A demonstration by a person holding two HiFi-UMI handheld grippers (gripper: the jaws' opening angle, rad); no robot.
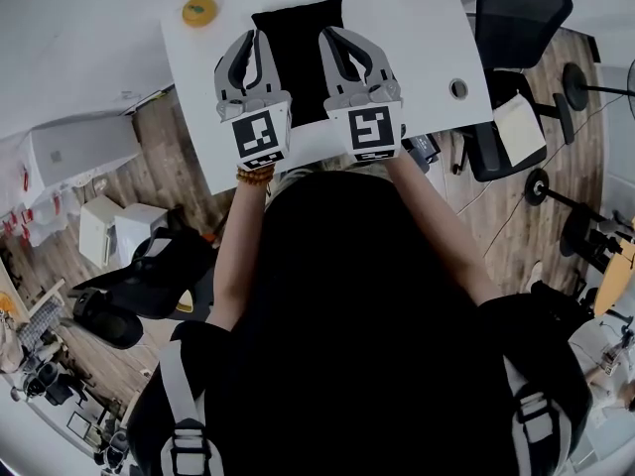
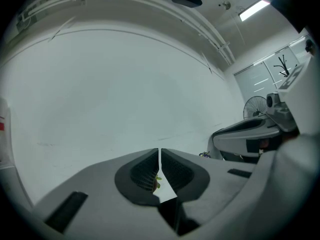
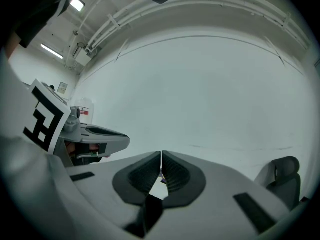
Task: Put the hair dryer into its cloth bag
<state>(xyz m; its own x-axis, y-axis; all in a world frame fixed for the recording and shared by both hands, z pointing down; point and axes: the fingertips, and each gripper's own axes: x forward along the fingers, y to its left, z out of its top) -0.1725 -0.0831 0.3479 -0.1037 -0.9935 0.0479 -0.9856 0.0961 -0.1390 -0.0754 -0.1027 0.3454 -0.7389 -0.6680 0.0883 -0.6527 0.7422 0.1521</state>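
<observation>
Head view: bag (image 1: 298, 58) flat on table (image 1: 437, 38), long axis running away, flanked evenly by left gripper (image 1: 246, 50) and right gripper (image 1: 342, 46); both clenched, empty; dryer unseen.

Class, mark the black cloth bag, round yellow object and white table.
Black cloth bag (image 1: 301, 53): head view, middle.
Round yellow object (image 1: 198, 11): head view, centre.
White table (image 1: 422, 38): head view, bare right side.

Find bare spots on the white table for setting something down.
Widest: the table right of the black cloth bag, to the cable hole. Narrow strip below the yellow disc. Crowded: left gripper and right gripper flank the bag.
</observation>
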